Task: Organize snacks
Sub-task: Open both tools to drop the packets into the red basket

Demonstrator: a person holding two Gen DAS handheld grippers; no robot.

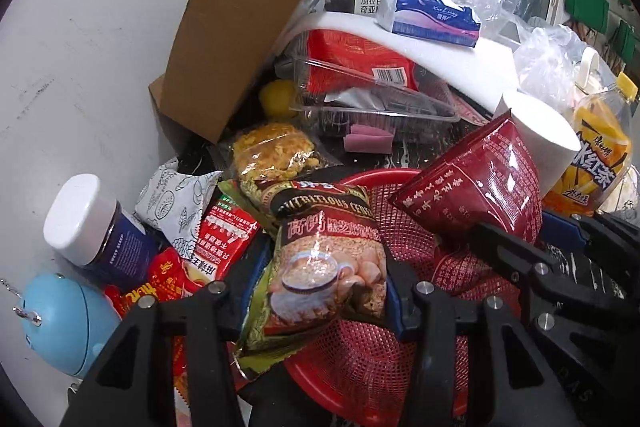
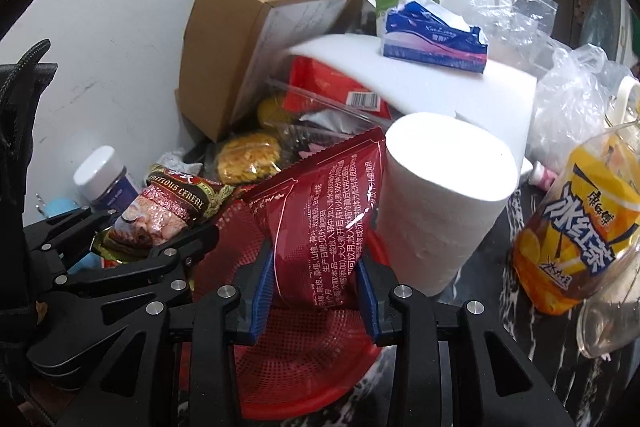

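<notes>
One cardboard box [image 1: 236,39] tipped against the wall, one white foam slab [image 2: 420,67] with one blue tissue pack [image 2: 434,37] on top. One red mesh basket [image 1: 352,355] low in the middle of the dark tabletop [image 2: 496,311], one toilet roll [image 2: 436,199] just beside it, one iced tea bottle [image 2: 580,231] further right. Two snack bags up over the basket: cereal bag [image 1: 328,263] pinched in the left hand-held gripper [image 1: 320,291], dark red packet [image 2: 320,227] clamped by the right hand-held gripper [image 2: 316,291], lower end between the blue pads. One white-capped jar [image 1: 96,227] off left.
</notes>
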